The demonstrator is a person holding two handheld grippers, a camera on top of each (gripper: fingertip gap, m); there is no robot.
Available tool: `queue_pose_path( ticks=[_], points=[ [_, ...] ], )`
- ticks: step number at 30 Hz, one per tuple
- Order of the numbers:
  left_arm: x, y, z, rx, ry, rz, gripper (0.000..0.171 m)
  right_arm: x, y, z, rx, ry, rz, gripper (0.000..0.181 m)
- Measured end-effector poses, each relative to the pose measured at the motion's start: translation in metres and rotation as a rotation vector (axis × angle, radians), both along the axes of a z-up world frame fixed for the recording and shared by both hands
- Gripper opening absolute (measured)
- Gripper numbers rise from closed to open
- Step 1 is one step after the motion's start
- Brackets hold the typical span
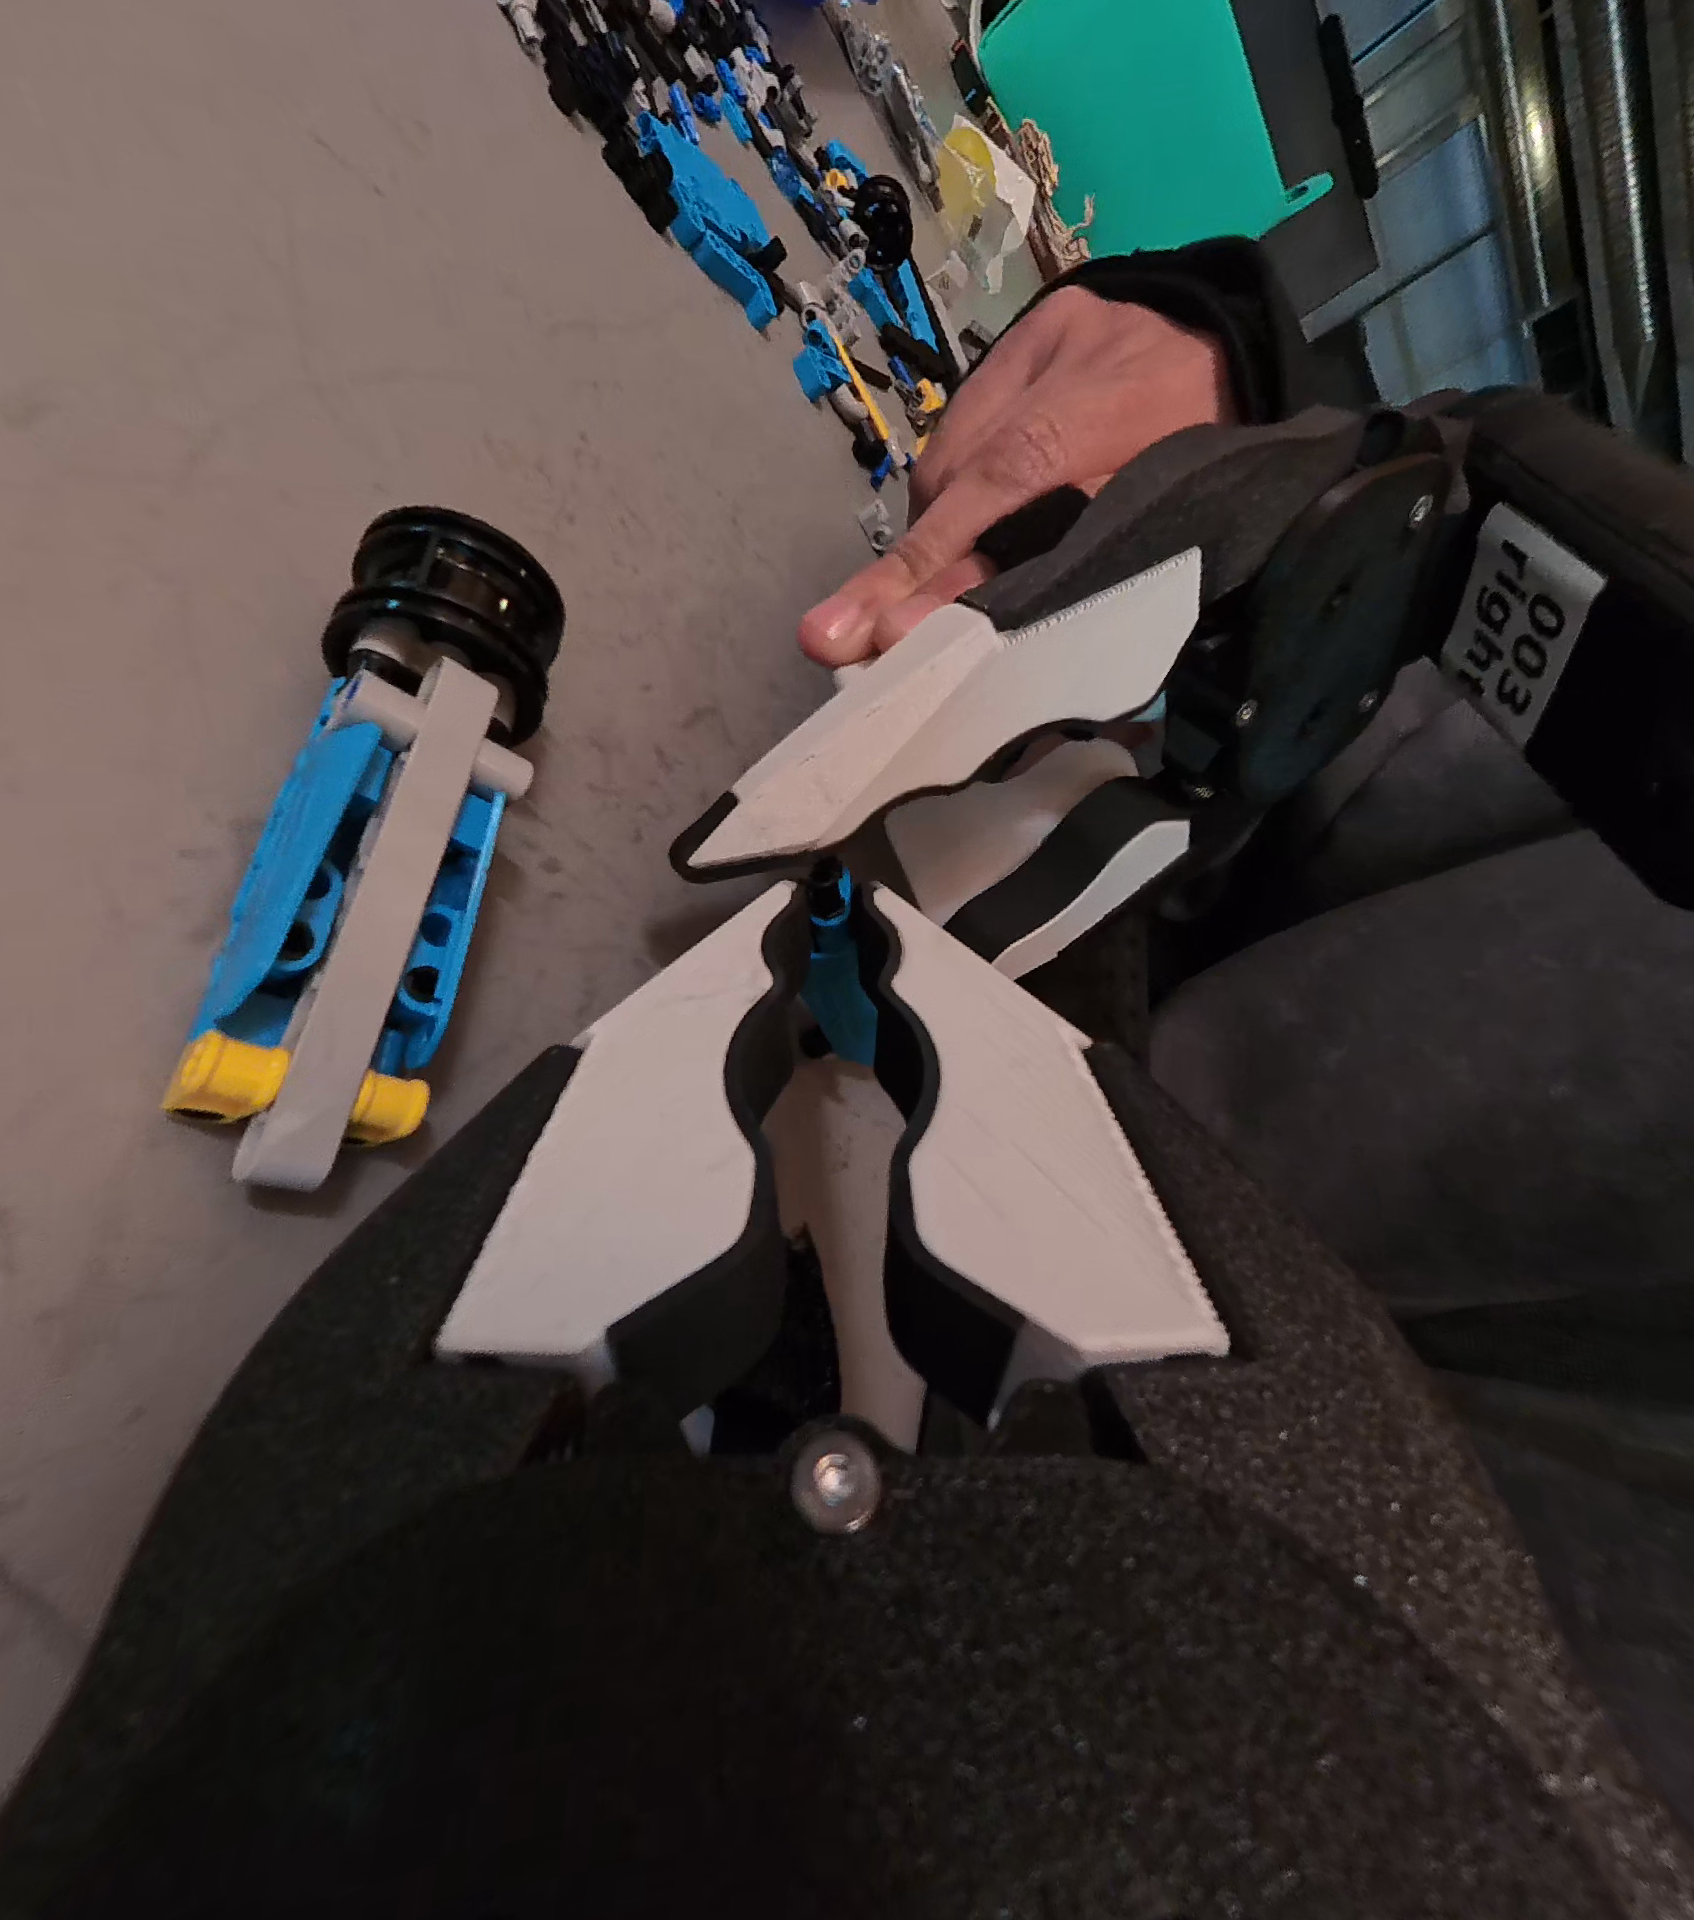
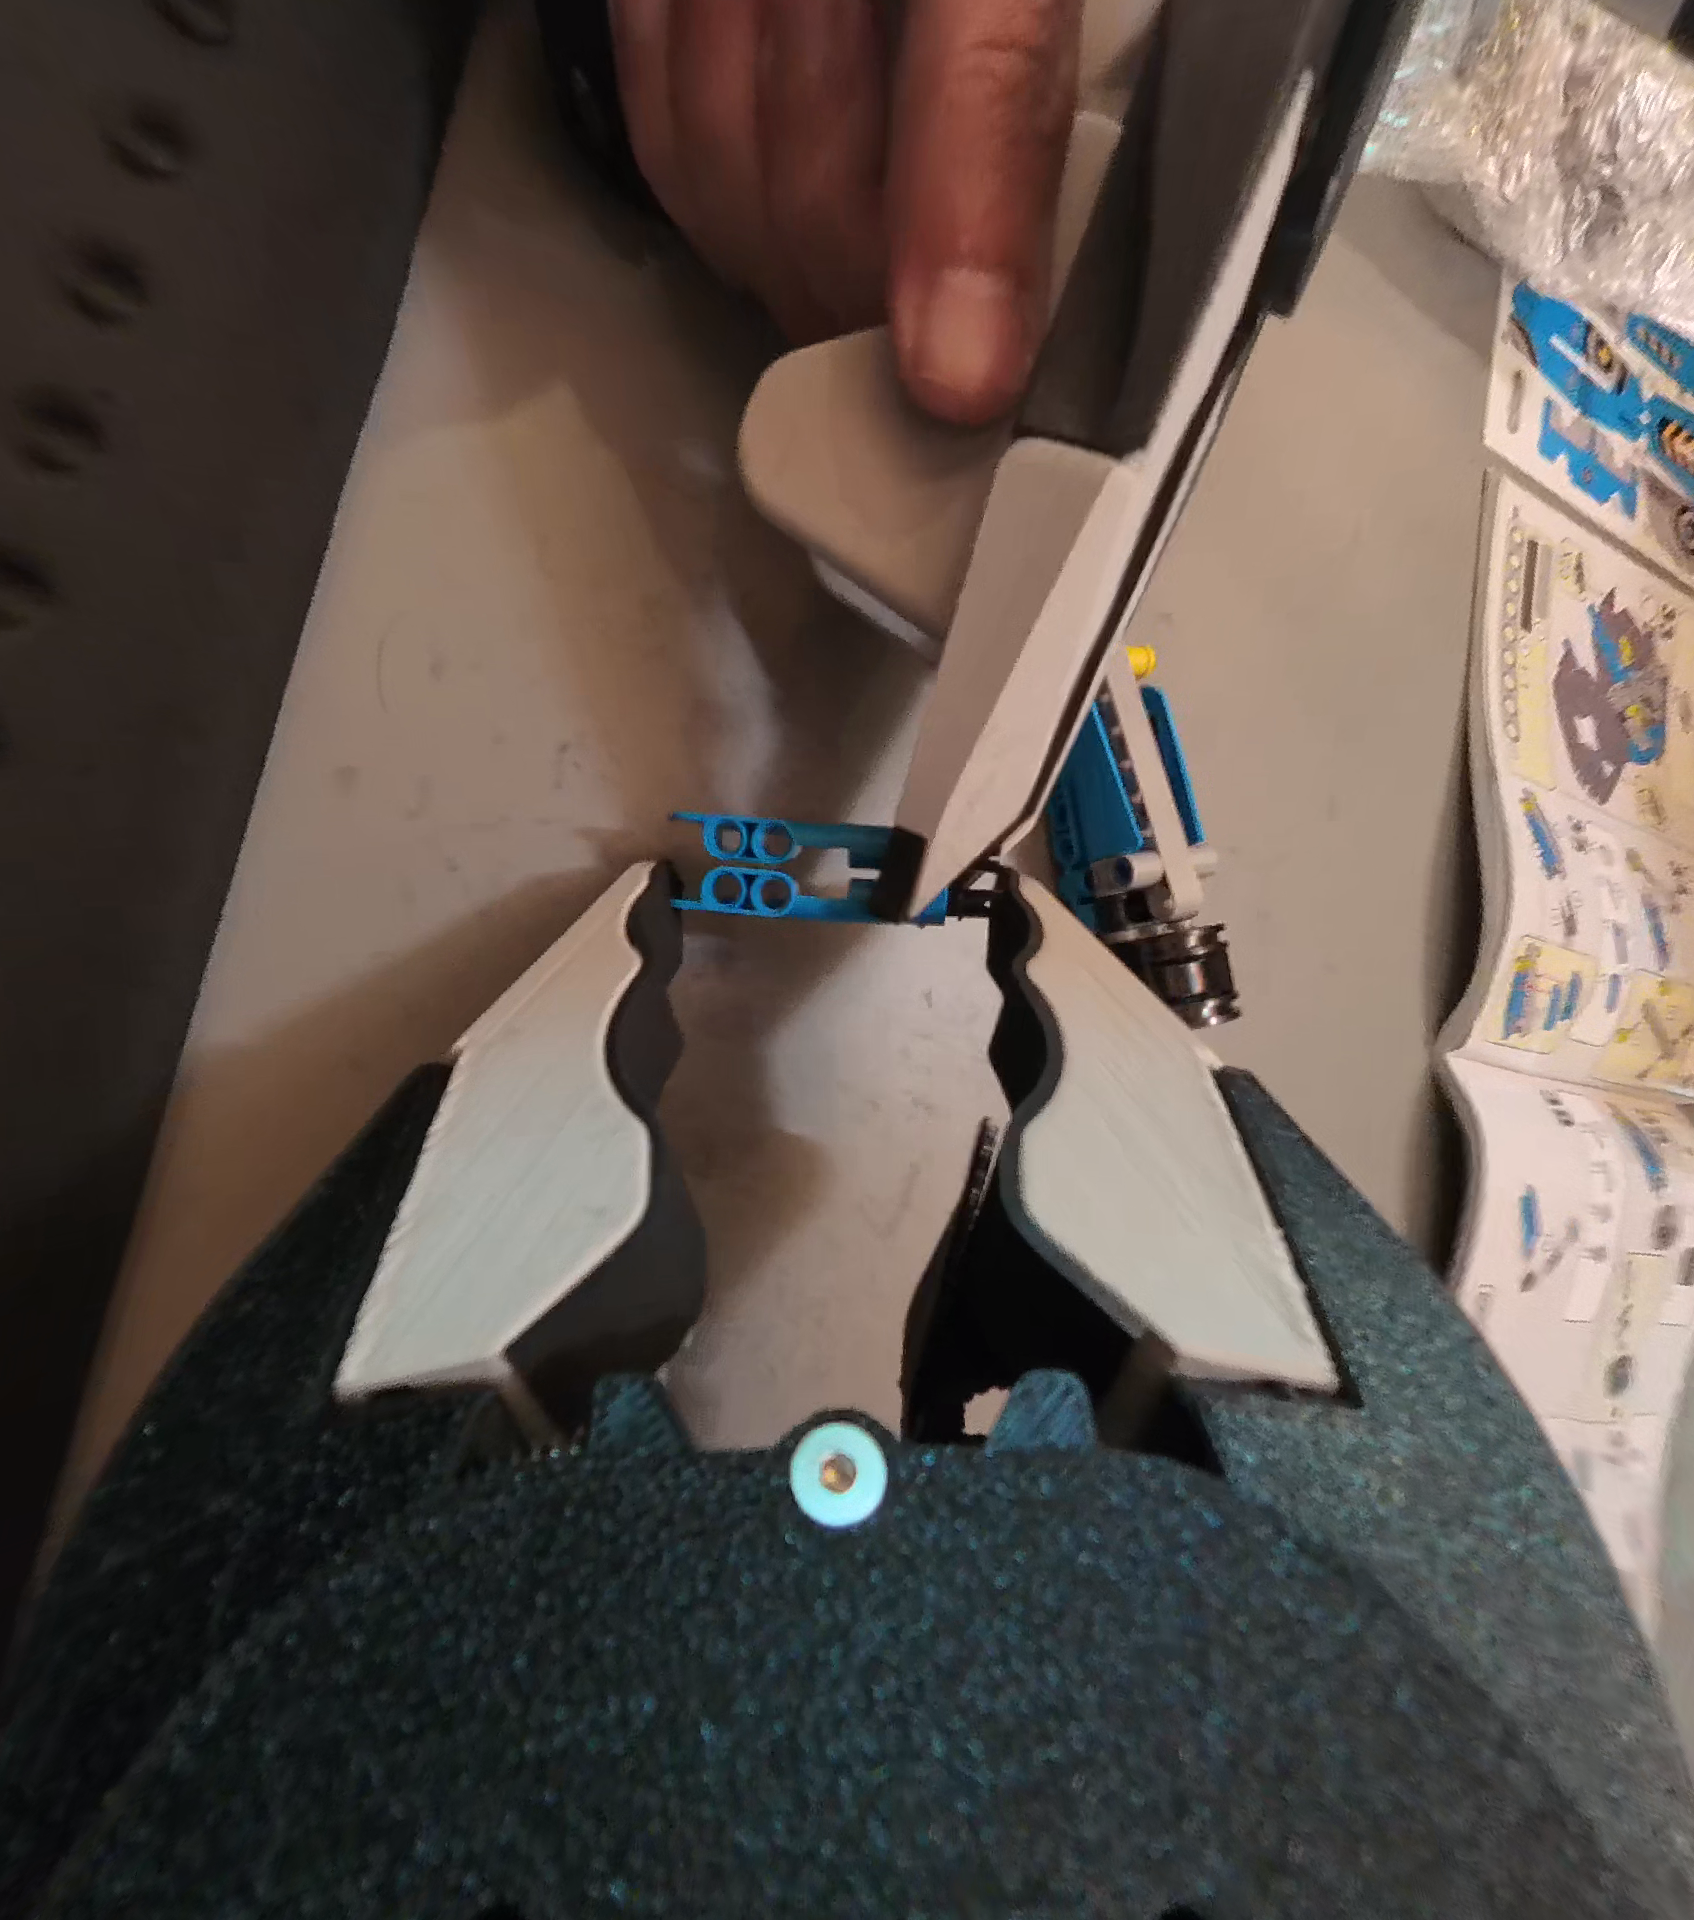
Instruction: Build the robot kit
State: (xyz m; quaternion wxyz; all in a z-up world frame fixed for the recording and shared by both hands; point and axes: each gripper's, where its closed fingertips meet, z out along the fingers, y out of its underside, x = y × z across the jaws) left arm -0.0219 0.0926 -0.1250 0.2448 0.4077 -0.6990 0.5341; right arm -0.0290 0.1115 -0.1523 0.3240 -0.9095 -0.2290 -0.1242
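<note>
My left gripper (image 1: 827,904) is shut on a small blue beam piece (image 1: 830,987) with a black pin at its tip, held above the grey tabletop (image 1: 147,416). In the right wrist view the left gripper (image 2: 916,883) reaches down from the upper right, pinching one end of this blue piece (image 2: 749,868). My right gripper (image 2: 832,888) is open, and its two fingertips straddle the piece lengthwise, close to its ends. Its upper finger (image 1: 822,769) lies just over the pin. A hand (image 1: 1051,436) holds each gripper.
A blue, grey and yellow assembly with a black wheel hub (image 1: 355,894) lies on the table, also showing in the right wrist view (image 2: 1134,821). Loose pieces (image 1: 739,187) and a green board (image 1: 1134,135) lie beyond. An open booklet (image 2: 1601,883), sticker sheet (image 2: 1643,416) and plastic bag (image 2: 1570,135) lie at right.
</note>
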Motion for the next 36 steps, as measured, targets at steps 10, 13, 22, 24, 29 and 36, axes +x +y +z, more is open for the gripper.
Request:
queue_pose_path(
  ticks=[10, 13, 22, 24, 29, 36],
  points=[
    [0.001, -0.001, -0.001, 0.015, -0.014, 0.002, 0.007, 0.001, 0.000, -0.002, -0.001, 0.051, -0.019, 0.060],
    [0.000, -0.001, 0.007, -0.040, -0.012, 0.000, 0.006, 0.001, 0.002, 0.004, 0.077, -0.005, -0.018, 0.063],
    [0.005, 0.029, 0.088, -0.303, -0.455, 0.202, 0.006, -0.008, -0.003, 0.098, 0.520, 0.582, -0.258, 0.072],
    [-0.009, 0.032, 0.114, -0.419, -0.527, 0.223, 0.006, -0.016, 0.000, 0.104, 0.584, 0.808, -0.307, 0.071],
    [-0.035, 0.030, 0.140, -0.570, -0.522, 0.288, 0.006, -0.045, 0.004, 0.118, 0.718, 1.059, -0.296, 0.058],
    [-0.046, 0.013, 0.140, -0.593, -0.552, 0.320, 0.006, -0.052, -0.006, 0.142, 0.909, 1.134, -0.250, 0.041]
  ],
)
